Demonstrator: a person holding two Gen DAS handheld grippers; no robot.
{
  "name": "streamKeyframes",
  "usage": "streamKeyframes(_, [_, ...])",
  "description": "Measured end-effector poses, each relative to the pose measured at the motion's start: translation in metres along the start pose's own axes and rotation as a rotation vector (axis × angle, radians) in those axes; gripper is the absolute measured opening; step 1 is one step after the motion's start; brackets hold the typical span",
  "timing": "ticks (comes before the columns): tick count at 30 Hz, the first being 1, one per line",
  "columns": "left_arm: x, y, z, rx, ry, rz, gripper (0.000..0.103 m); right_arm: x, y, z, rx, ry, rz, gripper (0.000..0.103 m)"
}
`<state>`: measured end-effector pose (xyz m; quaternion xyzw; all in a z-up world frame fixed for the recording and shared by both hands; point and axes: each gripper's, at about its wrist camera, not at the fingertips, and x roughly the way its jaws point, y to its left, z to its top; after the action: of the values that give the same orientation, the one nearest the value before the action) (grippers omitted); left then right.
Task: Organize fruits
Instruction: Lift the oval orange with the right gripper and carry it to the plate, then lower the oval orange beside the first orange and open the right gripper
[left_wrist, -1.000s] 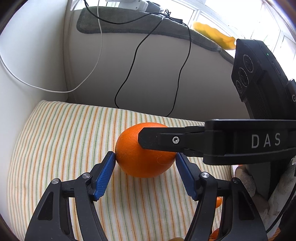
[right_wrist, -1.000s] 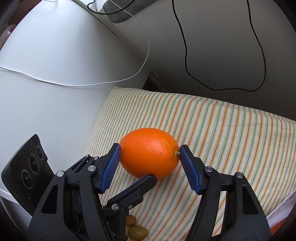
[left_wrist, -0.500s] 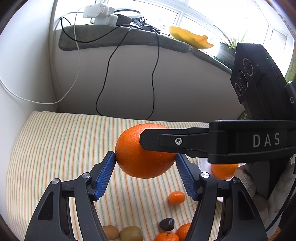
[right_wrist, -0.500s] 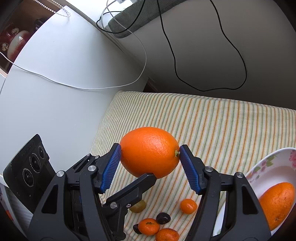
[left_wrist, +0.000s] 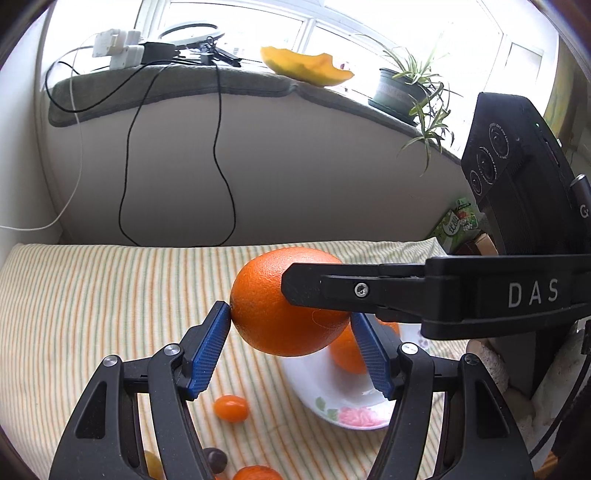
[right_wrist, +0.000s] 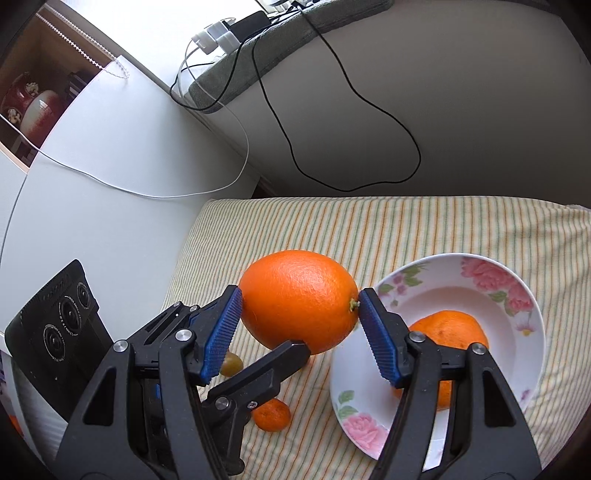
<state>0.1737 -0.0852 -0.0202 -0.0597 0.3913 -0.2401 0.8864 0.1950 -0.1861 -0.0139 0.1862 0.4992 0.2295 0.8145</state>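
Observation:
A large orange (left_wrist: 273, 317) (right_wrist: 299, 299) is held in the air by both grippers at once. My left gripper (left_wrist: 291, 347) is shut on it, blue pads on its left and right sides. My right gripper (right_wrist: 299, 328) is shut on it too, crossing from the right in the left wrist view. Below it to the right stands a white flowered bowl (right_wrist: 517, 321) (left_wrist: 347, 410) with another orange (right_wrist: 447, 332) in it. The held orange hangs over the striped cloth just left of the bowl's rim.
Small fruits lie on the striped cloth (right_wrist: 369, 229): a kumquat (left_wrist: 231, 408), a mandarin (right_wrist: 271, 415), a greenish fruit (right_wrist: 231, 363) and a dark one (left_wrist: 214, 459). Black and white cables hang down the wall behind. A potted plant (left_wrist: 406, 92) stands on the sill.
Both grippers lifted the orange off the cloth and carried it back and right. The bowl with the second orange and the small fruits came into view below.

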Motion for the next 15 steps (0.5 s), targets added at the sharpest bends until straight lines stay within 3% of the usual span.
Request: streamKeyframes(15, [0.032,-0.091,0.01,0.095,0.023,-0.11,0.067,-0.082,-0.065,-0.021,0.085,-0.093,-0.075,0.068])
